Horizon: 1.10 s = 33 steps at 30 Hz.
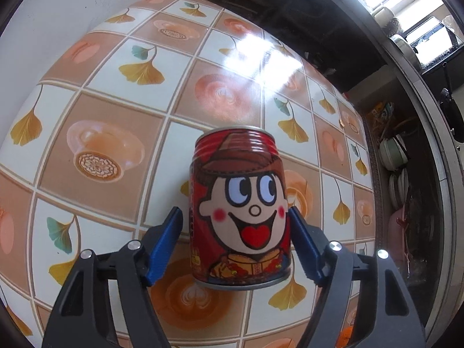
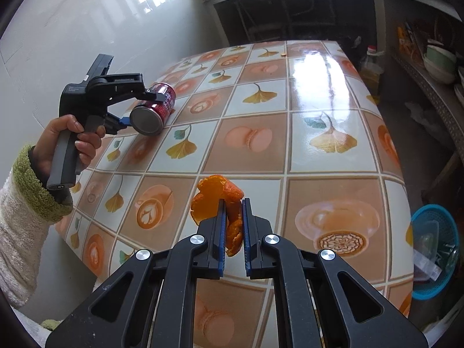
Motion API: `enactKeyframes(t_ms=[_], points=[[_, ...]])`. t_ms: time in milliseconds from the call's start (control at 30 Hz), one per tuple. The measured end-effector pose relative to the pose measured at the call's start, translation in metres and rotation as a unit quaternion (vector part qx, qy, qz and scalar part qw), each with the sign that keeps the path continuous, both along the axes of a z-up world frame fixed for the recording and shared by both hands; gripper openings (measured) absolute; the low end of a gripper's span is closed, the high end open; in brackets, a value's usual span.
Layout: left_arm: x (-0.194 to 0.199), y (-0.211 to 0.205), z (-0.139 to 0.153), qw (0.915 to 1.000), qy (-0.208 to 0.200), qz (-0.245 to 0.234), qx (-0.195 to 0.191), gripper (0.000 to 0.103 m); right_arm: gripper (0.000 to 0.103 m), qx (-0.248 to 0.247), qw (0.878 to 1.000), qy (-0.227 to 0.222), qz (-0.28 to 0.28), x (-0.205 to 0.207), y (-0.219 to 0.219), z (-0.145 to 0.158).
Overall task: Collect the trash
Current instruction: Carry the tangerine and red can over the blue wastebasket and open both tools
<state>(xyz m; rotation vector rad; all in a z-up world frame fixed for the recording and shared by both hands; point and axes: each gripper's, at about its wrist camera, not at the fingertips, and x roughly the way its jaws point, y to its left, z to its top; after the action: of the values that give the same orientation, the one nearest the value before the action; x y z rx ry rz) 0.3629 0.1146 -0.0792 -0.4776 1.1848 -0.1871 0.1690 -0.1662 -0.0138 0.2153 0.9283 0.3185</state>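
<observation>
My left hand [image 2: 69, 142] wraps the grey grip of its tool at the counter's [image 2: 333, 156] left side, a fuzzy cream sleeve [image 2: 23, 220] with a green cuff reaching to the wrist, and the tool tilts down toward the tiled cloth. My left tongs [image 1: 236, 217] sit around a red drink can [image 1: 240, 211] printed with a cartoon face; the can lies on its side on the counter, its silver end facing my right camera. The blue pads [image 1: 171, 232] stand on either side of the can's body with a thin gap visible at each side, so the tongs are apart and not pressing it. Farther right, my right tongs [image 2: 232, 206] point downward over the counter's near edge and are drawn together, clamped on a curl of orange peel [image 2: 217, 194] that rises above the tips and hangs between the pads. Off the counter's right edge, low on the floor, sits a blue plastic basket [image 2: 435, 258] with some clutter in it I cannot make out. Shelves with bowls [image 2: 438, 61] line the far right wall.
</observation>
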Motion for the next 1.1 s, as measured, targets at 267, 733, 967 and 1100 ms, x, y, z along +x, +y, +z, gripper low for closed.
enactKeyframes(t_ms=[267,733,967,1100], points=[[0.001,-0.012,-0.001,0.9999,0.011,0.004,0.012,0.065,0.008,0.015,1.0,-0.007,-0.007,-0.006,-0.012,0.002],[-0.041,-0.025,0.029,0.9994,-0.016,-0.011,-0.03,0.064,0.008,0.041,0.998,-0.024,-0.042,-0.026,-0.048,0.018],[-0.077,-0.116,0.067,0.9891,-0.05,-0.125,-0.06,0.064,0.008,0.036,0.987,-0.05,-0.15,-0.065,-0.131,0.037],[-0.093,-0.199,0.077,0.9724,-0.055,-0.213,-0.077,0.064,0.008,0.021,0.969,-0.045,-0.242,-0.1,-0.196,0.034]])
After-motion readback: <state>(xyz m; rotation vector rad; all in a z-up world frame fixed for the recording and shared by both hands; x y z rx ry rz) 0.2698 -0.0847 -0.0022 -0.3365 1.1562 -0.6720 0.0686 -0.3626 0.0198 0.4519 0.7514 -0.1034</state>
